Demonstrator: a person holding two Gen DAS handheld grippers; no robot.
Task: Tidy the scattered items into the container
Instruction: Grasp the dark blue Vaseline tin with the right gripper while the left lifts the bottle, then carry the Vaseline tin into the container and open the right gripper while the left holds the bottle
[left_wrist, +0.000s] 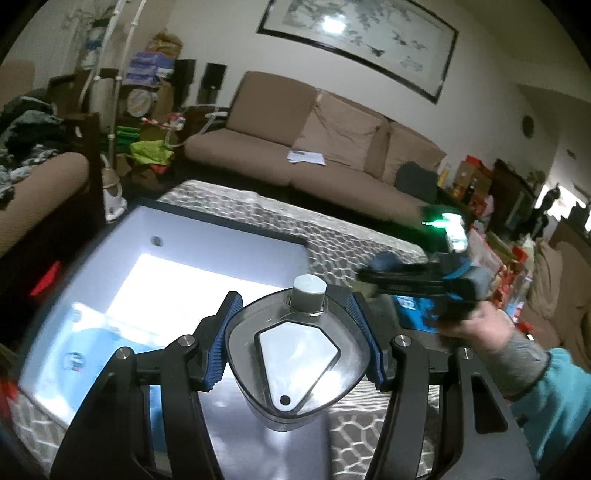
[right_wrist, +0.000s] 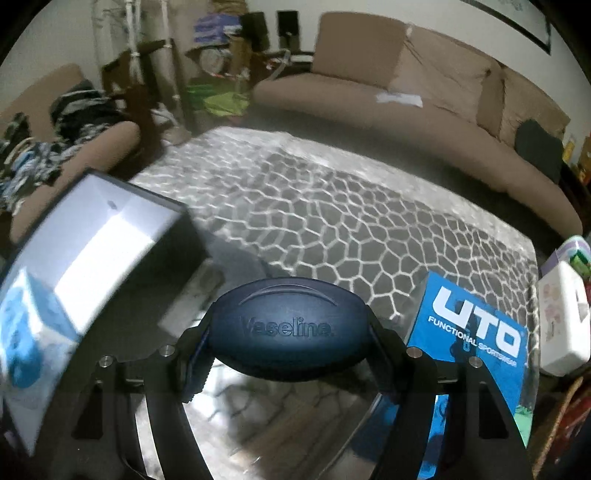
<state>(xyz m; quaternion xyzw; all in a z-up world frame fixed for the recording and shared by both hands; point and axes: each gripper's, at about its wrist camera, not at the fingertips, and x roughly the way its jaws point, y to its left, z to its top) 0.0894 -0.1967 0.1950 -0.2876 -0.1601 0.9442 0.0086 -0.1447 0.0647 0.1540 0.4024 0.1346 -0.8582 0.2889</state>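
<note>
Your left gripper (left_wrist: 297, 341) is clamped on a clear smoky plastic dispenser bottle (left_wrist: 295, 369), blue ribbed pads (left_wrist: 218, 349) pressed to both sides. You see it top-down: rounded-triangle lid w/ a white inset panel, one small black dot near you, and a grey hex cap (left_wrist: 309, 291) at the far end. So its long axis in view runs straight away from you, cap end pointing fwd. It's held up over the near right corner of the container (left_wrist: 92, 258), a white-walled box w/ dark outer rim and a bright glossy floor. A blue-and-white item lies inside at the box's near left; too blurred to name.

Your right gripper (right_wrist: 291, 334) is closed around a dark navy Vaseline jar (right_wrist: 291, 332), lid facing the cam, embossed name readable and upright. Oval lid, matte w/ a raised arc above the lettering; long axis runs left-right across the fingers. In the left view this gripper (left_wrist: 373, 275) sits just right of the bottle, blurred, green LED lit, your hand (left_wrist: 476, 321) on its grip w/ a grey cuff and teal sleeve.

Just right of the jar, a blue UTO Functional Sportswear packet (right_wrist: 476, 339) lies flat on the glass table (right_wrist: 332, 206), long axis running away from you. Tabletop is reflective w/ a grey honeycomb pattern under it. The container (right_wrist: 92, 236) sits left of the jar, apart from it. A white box (right_wrist: 561, 325) stands off the table's right edge. A tan sofa (right_wrist: 406, 92) w/ a white paper on its seat lies beyond.
</note>
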